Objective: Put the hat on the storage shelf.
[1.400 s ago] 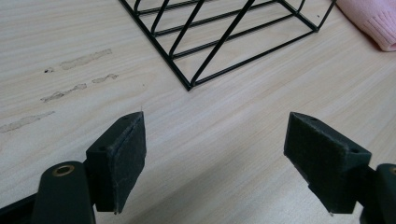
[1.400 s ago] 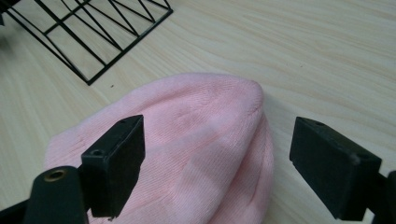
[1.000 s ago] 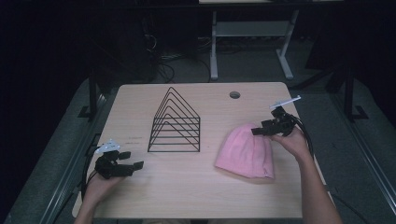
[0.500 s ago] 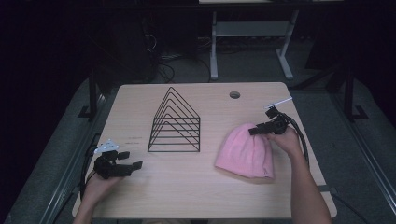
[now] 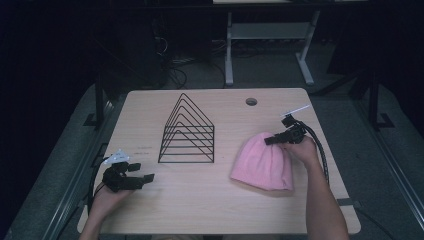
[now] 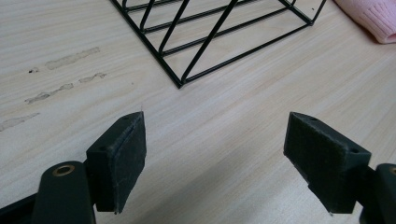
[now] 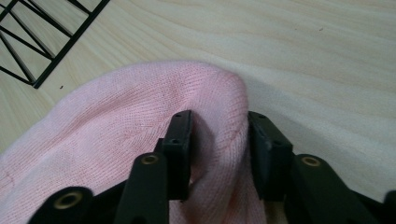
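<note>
On the table, pink knit hat point(image 5: 264, 162) lies bunched.

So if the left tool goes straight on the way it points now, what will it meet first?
Most likely the black wire rack. The left tool hangs open just over the bare table, and the rack's near corner lies straight ahead. The pink hat is off to the side, farther away. Depth is hard to judge.

surface: light wood-grain rectangular table point(image 5: 200, 210), round hole near far edge | on it: black wire triangular rack point(image 5: 187, 132), centre | pink knitted beanie point(image 5: 262, 162), right
</note>
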`<action>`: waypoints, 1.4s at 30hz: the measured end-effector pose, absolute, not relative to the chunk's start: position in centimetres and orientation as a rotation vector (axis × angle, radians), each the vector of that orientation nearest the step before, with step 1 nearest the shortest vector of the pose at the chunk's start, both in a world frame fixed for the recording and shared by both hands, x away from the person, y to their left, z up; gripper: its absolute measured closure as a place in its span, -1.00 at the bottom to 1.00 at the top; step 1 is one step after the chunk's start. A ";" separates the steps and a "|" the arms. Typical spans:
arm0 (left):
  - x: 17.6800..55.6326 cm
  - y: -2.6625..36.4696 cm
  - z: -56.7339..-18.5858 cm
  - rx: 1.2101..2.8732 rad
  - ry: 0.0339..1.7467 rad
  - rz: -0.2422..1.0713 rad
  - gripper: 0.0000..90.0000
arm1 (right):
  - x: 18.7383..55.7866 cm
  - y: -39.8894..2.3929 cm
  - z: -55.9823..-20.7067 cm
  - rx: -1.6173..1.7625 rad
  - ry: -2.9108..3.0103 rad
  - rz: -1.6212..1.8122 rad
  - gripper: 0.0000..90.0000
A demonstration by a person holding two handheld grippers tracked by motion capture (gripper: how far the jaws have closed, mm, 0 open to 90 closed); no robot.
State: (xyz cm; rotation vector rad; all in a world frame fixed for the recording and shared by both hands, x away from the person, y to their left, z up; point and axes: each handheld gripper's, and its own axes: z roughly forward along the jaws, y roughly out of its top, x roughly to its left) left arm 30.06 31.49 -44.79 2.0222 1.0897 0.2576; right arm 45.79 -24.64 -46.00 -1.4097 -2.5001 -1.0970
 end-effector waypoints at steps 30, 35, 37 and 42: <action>30.3 31.8 -45.0 2.018 1.107 0.250 -0.54 | 41.5 -23.9 -39.1 -1.180 -2.522 -1.447 0.71; 30.2 31.8 -45.0 2.011 1.110 0.248 -0.54 | 39.8 -23.8 -37.2 -1.124 -2.554 -1.525 0.72; 30.2 31.8 -44.9 2.010 1.110 0.248 -0.54 | 39.3 -23.8 -36.5 -1.106 -2.562 -1.549 0.72; 30.2 31.8 -44.9 2.024 1.103 0.250 -0.53 | 38.2 -24.0 -35.1 -1.083 -2.578 -1.602 0.72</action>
